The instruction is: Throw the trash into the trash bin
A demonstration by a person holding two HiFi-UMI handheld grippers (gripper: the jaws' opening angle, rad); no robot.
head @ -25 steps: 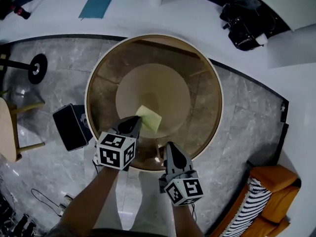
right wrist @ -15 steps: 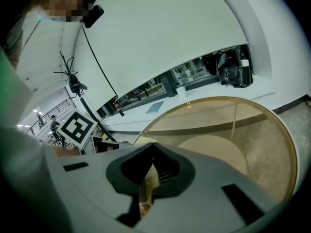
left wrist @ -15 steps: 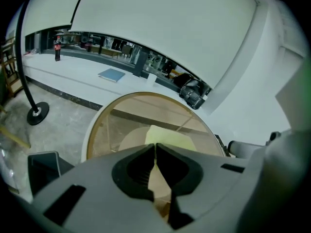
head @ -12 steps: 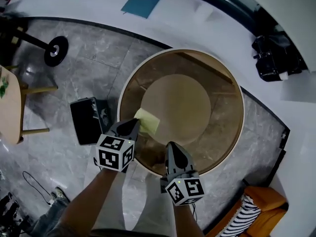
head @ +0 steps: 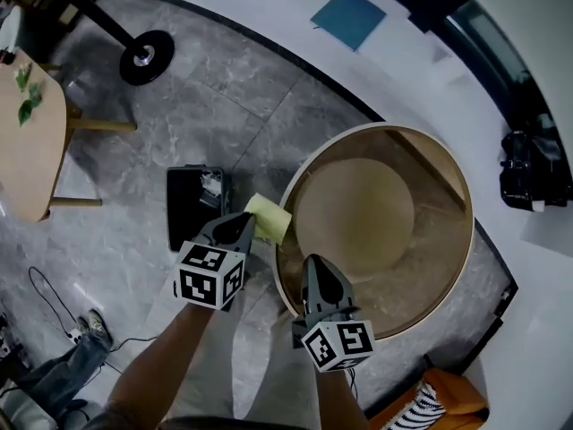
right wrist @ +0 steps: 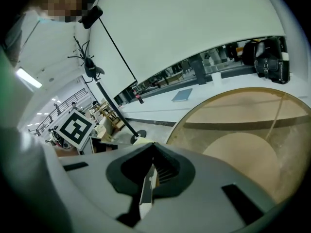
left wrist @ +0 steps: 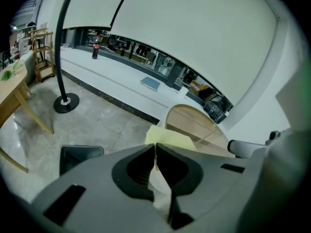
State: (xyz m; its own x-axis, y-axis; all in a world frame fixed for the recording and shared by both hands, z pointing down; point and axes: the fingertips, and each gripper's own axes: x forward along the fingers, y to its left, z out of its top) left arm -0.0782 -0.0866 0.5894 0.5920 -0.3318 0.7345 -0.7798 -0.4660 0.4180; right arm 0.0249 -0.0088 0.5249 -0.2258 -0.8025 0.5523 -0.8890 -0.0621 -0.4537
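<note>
Left gripper (head: 243, 222), seen from the head view, reaches forward and downward off a bare forearm (head: 166, 365) that comes up from the bottom edge. Its marker cube faces the camera. Its jaws are closed on one edge of a pale yellow square sheet of paper (head: 269, 218). The sheet juts out flat past the tips, between a black rectangular trash bin (head: 186, 211) on the grey marble floor (head: 224, 106) and the wooden rim of a round glass-topped table (head: 285, 280). The right gripper (head: 313, 262) points the same way, just over that rim.

In the left gripper view, the gripper's (left wrist: 155, 147) jaws meet at the tips, pinching the yellow paper (left wrist: 171, 139). A crumpled whitish tail of the sheet hangs in the hollow behind them. The dark bin (left wrist: 80, 155) stands on the floor at lower left, and the round table (left wrist: 194, 125) lies beyond.

In the right gripper view, the gripper's (right wrist: 154, 148) jaws are drawn together, with nothing past their tips. A pale strip shows in the slit behind them, and I cannot tell what it is. The table (right wrist: 233, 144) fills the right side.
</note>
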